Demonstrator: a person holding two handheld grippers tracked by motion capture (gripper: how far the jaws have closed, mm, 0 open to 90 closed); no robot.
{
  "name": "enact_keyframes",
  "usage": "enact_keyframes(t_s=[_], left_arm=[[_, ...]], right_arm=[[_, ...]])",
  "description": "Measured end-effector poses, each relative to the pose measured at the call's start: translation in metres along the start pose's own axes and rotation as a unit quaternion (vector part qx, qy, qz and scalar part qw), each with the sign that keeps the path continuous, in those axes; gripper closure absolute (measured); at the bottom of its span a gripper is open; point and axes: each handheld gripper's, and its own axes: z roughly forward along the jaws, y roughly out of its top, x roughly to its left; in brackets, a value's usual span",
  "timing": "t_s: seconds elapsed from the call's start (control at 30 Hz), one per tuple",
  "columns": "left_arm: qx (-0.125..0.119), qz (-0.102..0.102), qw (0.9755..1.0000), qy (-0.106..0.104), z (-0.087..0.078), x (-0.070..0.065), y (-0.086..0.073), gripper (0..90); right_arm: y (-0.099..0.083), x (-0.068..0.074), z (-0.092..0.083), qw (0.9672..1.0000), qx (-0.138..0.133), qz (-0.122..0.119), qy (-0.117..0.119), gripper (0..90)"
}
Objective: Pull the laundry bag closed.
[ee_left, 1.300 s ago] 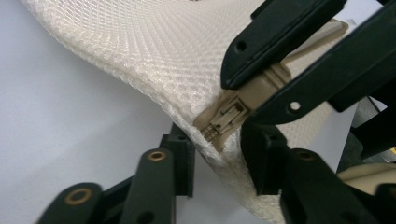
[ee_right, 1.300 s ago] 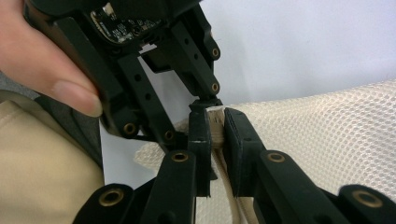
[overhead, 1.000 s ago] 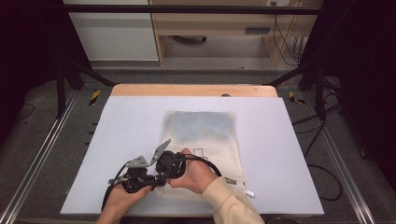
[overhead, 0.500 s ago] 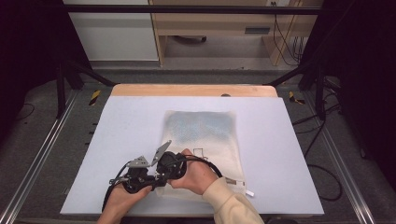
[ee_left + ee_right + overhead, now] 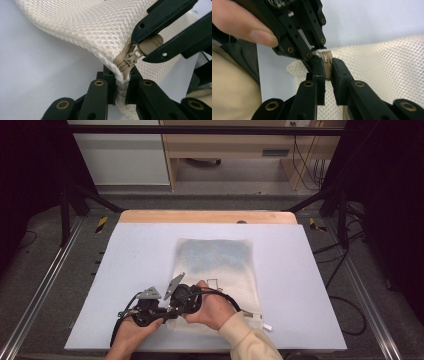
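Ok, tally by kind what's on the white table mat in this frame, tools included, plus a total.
Mesh bag, cream with a blue tint at its far end: 1
Zipper pull, beige, on the bag: 1
Handheld tools, black: 2, left tool shut on the bag's edge, right tool shut on the pull
Total: 4

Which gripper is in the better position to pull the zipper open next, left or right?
Probably the right gripper: its jaws already clamp the zipper pull tab. The left gripper pinches the mesh bag corner beside the zipper, anchoring it.
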Motion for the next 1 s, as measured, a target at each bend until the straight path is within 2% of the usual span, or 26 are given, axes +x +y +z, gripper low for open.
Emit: enact_keyframes(t_s=[0.07,0.23,0.37,0.87,1.0], left_arm=[[-0.001,0.0,1.0,0.001,0.0,0.0,0.0,82.4],[-0.004,-0.004,1.0,0.002,0.0,-0.001,0.0,82.6],[-0.002,0.003,1.0,0.002,0.002,-0.003,0.0,82.5],[-0.005,0.009,0.9999,-0.002,0.001,-0.005,0.001,82.5],[-0.004,0.012,0.9999,-0.006,0.002,-0.007,0.001,82.5]], right_arm=[[-0.003,-0.001,0.0,1.0,-0.009,-0.002,0.0,82.1],[-0.011,0.0,-0.001,1.0,-0.004,-0.002,-0.009,82.1],[-0.019,-0.001,-0.003,0.9999,-0.002,0.012,-0.008,82.1],[-0.03,-0.003,-0.004,0.9997,-0.005,0.019,-0.011,82.1],[-0.036,-0.005,-0.006,0.9994,-0.008,0.031,-0.01,82.1]])
